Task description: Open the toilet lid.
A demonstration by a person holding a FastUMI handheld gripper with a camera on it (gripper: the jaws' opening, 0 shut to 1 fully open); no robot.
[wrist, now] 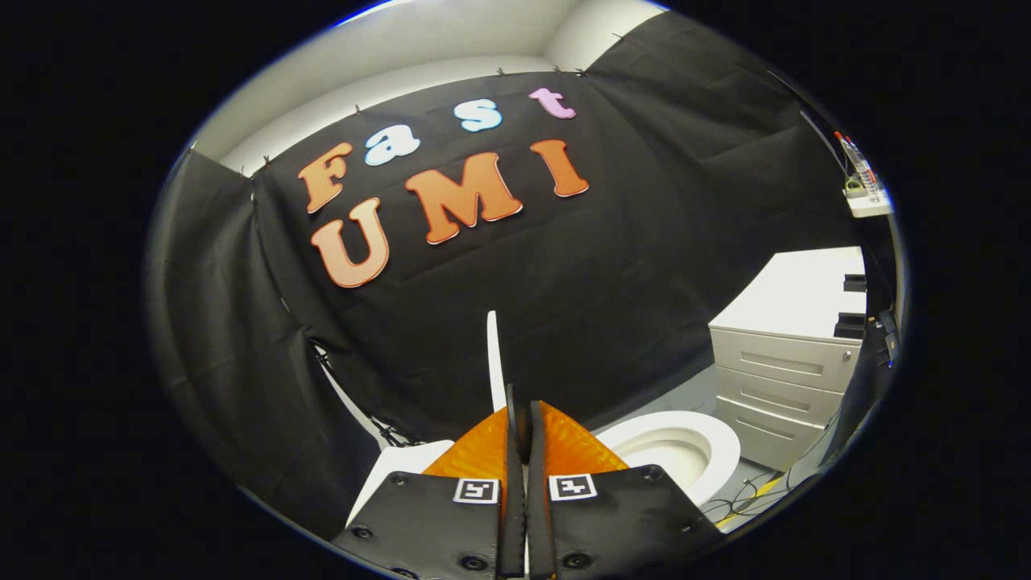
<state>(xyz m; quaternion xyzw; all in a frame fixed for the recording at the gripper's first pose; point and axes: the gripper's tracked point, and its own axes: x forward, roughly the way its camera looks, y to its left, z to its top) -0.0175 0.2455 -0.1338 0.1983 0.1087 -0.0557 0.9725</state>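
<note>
The white drawer cabinet (785,362) is standing off to the right, boxy and smooth, with 3 flat drawers. Nearer, the toilet bowl (709,451) is showing round, shiny and open just right of the fingers. The toilet lid (494,362) is standing up on edge, thin and hard, so the job is looking nearly done. The gripper (519,411) is pinching the lid with both fingers (564,443) squeezed close; only letting go is left.

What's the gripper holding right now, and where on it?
The gripper is shut on the toilet lid, pinching its thin edge; the lid stands upright above the bowl.
</note>
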